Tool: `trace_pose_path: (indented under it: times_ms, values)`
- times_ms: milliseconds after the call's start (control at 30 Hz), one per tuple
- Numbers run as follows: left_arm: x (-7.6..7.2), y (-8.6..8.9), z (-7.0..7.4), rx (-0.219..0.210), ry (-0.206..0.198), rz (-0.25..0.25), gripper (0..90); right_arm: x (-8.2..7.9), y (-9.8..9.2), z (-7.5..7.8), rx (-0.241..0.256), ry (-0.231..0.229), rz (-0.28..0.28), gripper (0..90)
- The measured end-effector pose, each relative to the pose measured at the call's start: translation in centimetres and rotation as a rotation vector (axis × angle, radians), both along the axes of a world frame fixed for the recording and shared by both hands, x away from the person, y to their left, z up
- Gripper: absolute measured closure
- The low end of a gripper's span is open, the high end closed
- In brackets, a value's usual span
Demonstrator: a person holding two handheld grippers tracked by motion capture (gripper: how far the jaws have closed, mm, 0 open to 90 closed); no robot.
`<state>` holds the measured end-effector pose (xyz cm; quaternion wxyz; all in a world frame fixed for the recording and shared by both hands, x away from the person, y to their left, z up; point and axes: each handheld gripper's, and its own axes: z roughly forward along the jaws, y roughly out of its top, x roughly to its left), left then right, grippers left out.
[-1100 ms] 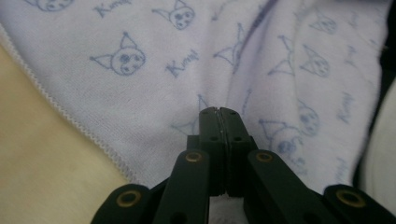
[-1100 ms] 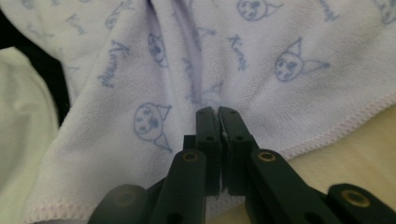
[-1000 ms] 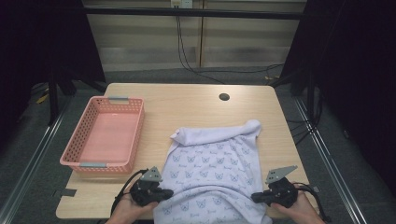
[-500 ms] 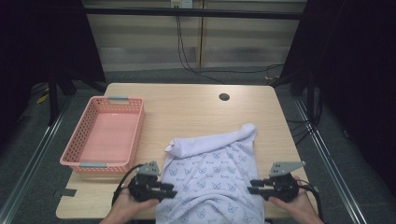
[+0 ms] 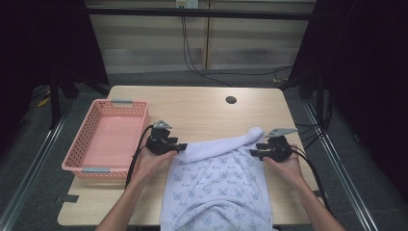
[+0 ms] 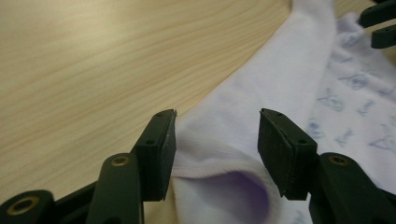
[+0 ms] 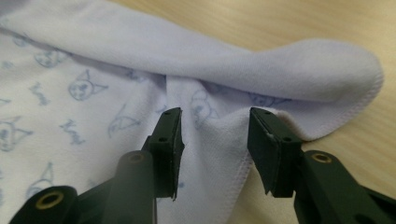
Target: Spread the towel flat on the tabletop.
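Wooden bench holds your pale towel, now folded over further up than a moment ago. Your left tongs and right tongs gape wide around its corners, gripping nothing, so the fold looks let go.

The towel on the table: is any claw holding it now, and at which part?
Neither grips it. The left claw and right claw stand open, each straddling a folded edge of the towel.
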<state>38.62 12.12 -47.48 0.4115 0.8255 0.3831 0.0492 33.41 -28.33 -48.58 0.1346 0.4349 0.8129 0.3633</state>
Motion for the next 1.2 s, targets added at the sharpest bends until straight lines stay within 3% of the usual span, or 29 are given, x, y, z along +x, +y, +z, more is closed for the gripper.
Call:
trace_pose_path:
  times_ms: [33,67,100,133,167,200,233,267,300,367,400,433,467,533,600,633,733,800,833,867,900,967,1000,1033,1067,1100,1133,1167,1200]
  values:
    - [0.6,-0.6,-0.8,0.061,0.018,-0.018,44.6,0.1,0.2,-0.4,-0.015,0.011,0.0,55.9]
    - [0.6,-0.6,-0.8,0.061,0.018,-0.018,46.7,0.1,0.2,-0.4,-0.015,0.011,0.0,55.9]
    - [0.8,-1.1,-1.5,0.085,0.052,-0.043,51.2,0.1,0.5,-1.0,-0.021,0.029,0.012,62.2]
    - [0.8,-1.1,-1.5,0.085,0.052,-0.043,58.2,0.1,0.5,-1.0,-0.021,0.029,0.012,62.2]
    - [1.0,-1.3,-1.8,0.121,0.063,-0.068,63.1,-0.2,0.6,-1.3,-0.047,0.031,0.025,69.9]
    - [1.0,-1.3,-1.8,0.121,0.063,-0.068,75.6,-0.2,0.6,-1.3,-0.047,0.031,0.025,69.9]
    - [1.3,-0.9,-1.3,0.076,0.071,-0.084,80.9,-0.5,0.6,-1.1,-0.04,0.04,0.033,79.5]
    - [1.3,-0.9,-1.3,0.076,0.071,-0.084,83.1,-0.5,0.6,-1.1,-0.04,0.04,0.033,79.5]
    - [1.4,-0.7,-0.8,0.067,0.033,-0.058,83.1,-0.6,0.5,-1.1,-0.038,0.041,0.036,82.5]
    - [2.2,0.2,0.9,-0.022,-0.016,-0.02,84.0,-0.7,0.0,-1.0,-0.033,0.044,0.032,85.3]
    - [2.2,0.2,0.9,-0.022,-0.016,-0.02,83.6,-0.6,-0.2,-1.0,-0.03,0.047,0.03,85.6]
    - [2.8,0.5,2.0,-0.062,-0.048,0.001,83.5,-0.6,-0.4,-1.0,-0.029,0.05,0.03,86.0]
    - [2.8,0.5,2.0,-0.062,-0.048,0.001,83.3,-0.6,-0.4,-1.0,-0.029,0.05,0.03,86.0]
    - [3.9,0.5,2.8,-0.07,-0.092,0.044,82.0,-0.6,-0.6,-0.8,-0.038,0.049,0.027,86.4]
    - [4.3,0.7,2.8,-0.086,-0.092,0.073,81.4,-0.6,-0.6,-0.8,-0.041,0.049,0.027,86.5]
    - [5.0,1.2,2.6,-0.097,-0.092,0.133,78.8,-0.6,-0.8,-0.8,-0.056,0.048,0.022,86.5]
    - [5.3,1.8,2.4,-0.064,-0.107,0.187,68.0,-0.6,-1.2,-0.8,-0.063,0.053,0.012,86.5]
    - [5.6,2.3,2.5,-0.116,-0.086,0.205,62.9,-0.7,-1.8,-0.8,-0.065,0.06,0.006,86.1]
    - [4.8,1.2,3.1,-0.156,-0.092,0.17,58.7,-0.7,-2.4,-0.7,-0.062,0.067,-0.003,84.8]
    - [4.8,1.2,3.1,-0.156,-0.092,0.17,60.5,-0.7,-2.4,-0.7,-0.062,0.067,-0.003,84.8]
    - [4.1,-0.5,3.6,-0.105,-0.127,0.124,59.1,-0.6,-2.7,-0.7,-0.043,0.067,0.007,76.5]
    - [3.4,-0.9,3.9,-0.111,-0.114,0.077,57.2,-0.8,-2.6,-0.4,-0.034,0.048,-0.002,69.5]
    - [3.4,-0.9,3.9,-0.111,-0.114,0.077,57.3,-1.0,-2.6,-0.1,-0.023,0.033,-0.003,67.9]
    - [2.0,-1.1,3.9,-0.108,-0.112,0.023,59.6,-1.3,-2.6,0.2,-0.01,0.026,-0.006,65.5]
    - [2.0,-1.1,3.9,-0.108,-0.112,0.023,61.9,-1.3,-2.6,0.2,-0.01,0.026,-0.006,65.5]
    - [1.0,-1.3,3.8,-0.075,-0.111,-0.008,61.9,-1.6,-2.6,0.4,-0.003,0.02,-0.005,64.9]
    - [-1.1,-1.1,3.2,-0.039,-0.092,-0.049,66.4,-2.3,-2.5,0.8,0.006,0.012,0.013,64.9]
    - [-2.2,-0.7,2.8,-0.045,-0.073,-0.075,66.4,-2.8,-2.5,1.0,0.019,0.015,0.021,64.6]
    - [-2.2,-0.7,2.8,-0.045,-0.073,-0.075,67.3,-2.8,-2.5,1.0,0.019,0.015,0.021,64.6]
